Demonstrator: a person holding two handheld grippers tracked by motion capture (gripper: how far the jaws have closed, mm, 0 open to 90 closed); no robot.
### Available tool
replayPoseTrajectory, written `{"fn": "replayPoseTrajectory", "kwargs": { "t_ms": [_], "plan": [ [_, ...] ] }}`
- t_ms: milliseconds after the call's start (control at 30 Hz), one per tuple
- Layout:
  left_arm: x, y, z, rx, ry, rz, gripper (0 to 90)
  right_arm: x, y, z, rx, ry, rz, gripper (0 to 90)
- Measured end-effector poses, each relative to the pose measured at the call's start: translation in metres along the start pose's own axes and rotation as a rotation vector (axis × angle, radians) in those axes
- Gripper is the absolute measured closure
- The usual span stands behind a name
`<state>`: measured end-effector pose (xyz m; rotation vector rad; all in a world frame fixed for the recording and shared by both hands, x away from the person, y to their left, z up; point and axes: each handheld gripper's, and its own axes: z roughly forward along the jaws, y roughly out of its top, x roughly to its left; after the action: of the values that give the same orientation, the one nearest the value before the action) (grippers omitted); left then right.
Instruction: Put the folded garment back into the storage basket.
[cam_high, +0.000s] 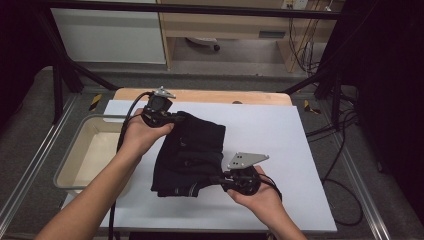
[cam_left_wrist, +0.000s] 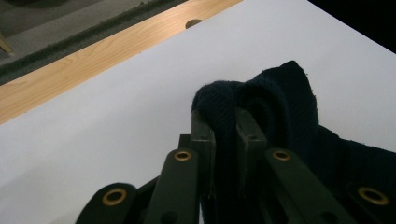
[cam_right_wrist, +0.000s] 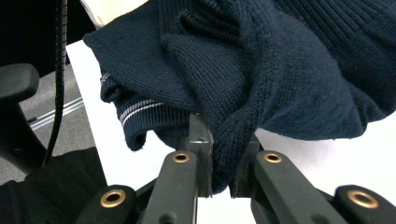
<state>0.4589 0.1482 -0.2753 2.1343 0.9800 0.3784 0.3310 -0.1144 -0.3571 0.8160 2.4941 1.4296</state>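
High view gives us the layout: a dark navy knitted garment (cam_high: 192, 155), folded into a rough block, lies in the middle of the white worktop (cam_high: 280, 135), with the left claw (cam_high: 172, 118) at its far left corner and the right claw (cam_high: 220, 177) at its near right edge. A shallow cream bin (cam_high: 75, 150) sits just off the worktop's left side.

We judge the knit soft, limp and light. It will sag and unfold wherever it is unsupported, so pinching bunched folds at two opposite corners, as we do now, seems the sound hold; a single layer might stretch or slip out.

Left gripper view shows what the overhead camera cannot: the left claw is closed on a ridge of fabric, which humps up over the jaw tips. Right gripper view likewise shows the right claw clamped on a thick fold, and it reveals a ribbed hem with a pale stripe (cam_right_wrist: 135, 109) hanging at the near edge.
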Motion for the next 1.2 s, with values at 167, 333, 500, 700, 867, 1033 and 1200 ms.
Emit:
{"fn": "replayPoseTrajectory", "kwargs": {
  "t_ms": [167,333,500,700,867,1033,1200],
  "plan": [
    [0.006,-0.001,-0.008,-0.004,0.005,-0.004,80.4,0.001,0.006,0.005,-0.001,0.013,-0.001,83.0],
    [0.012,-0.003,-0.015,-0.009,0.01,-0.006,80.5,0.002,0.013,0.01,-0.001,0.023,-0.004,83.0],
    [0.018,-0.006,-0.021,-0.024,0.01,-0.017,80.5,0.002,0.018,0.015,-0.004,0.034,-0.004,83.0],
    [0.023,-0.009,-0.026,-0.021,0.016,-0.022,80.5,0.002,0.022,0.021,-0.005,0.052,-0.001,83.0],
    [0.028,-0.013,-0.032,-0.031,0.02,-0.032,80.5,0.003,0.027,0.025,-0.001,0.066,-0.008,83.0],
    [0.032,-0.015,-0.038,-0.038,0.028,-0.045,80.5,0.005,0.032,0.03,-0.003,0.07,-0.02,83.0],
    [0.035,-0.016,-0.043,-0.044,0.032,-0.043,80.6,0.006,0.036,0.034,-0.004,0.072,-0.027,83.0]
  ]
}}
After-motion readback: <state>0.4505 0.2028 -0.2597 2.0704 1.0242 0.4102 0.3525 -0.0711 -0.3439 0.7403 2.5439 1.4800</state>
